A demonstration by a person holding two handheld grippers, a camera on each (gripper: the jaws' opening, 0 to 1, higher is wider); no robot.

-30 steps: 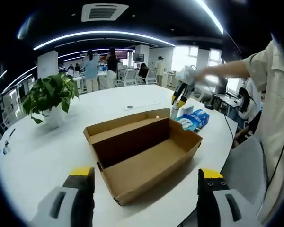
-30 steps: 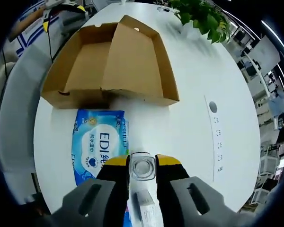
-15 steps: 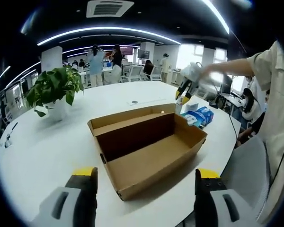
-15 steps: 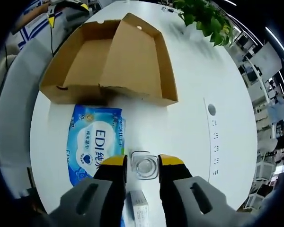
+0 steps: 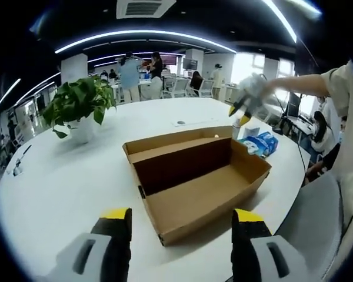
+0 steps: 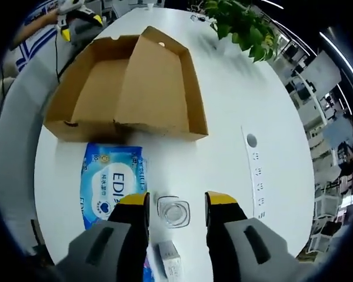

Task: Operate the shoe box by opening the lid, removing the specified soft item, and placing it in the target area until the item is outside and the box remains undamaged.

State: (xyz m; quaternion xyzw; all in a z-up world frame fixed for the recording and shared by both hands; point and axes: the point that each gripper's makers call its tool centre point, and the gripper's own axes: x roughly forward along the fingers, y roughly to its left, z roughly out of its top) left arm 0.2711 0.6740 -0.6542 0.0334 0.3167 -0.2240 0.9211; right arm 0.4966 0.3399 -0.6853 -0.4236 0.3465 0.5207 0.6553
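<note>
Shoe box, brown cardboard with its lid folded back, sits at the centre of the left gripper view, just beyond the left gripper, whose yellow-tipped jaws stand wide apart and empty at the bottom edge. Bare white table spreads left of the box toward a potted plant in the upper left. At the upper right the right gripper hangs over a blue wipes pack.

In the right gripper view the right gripper is released, jaws parted on either side of a small clear cap or bottle top; whether they touch it is hard to tell. The wipes pack lies at lower left, just beside the box's near wall. The table edge curves close on the left, with open tabletop to the right.
</note>
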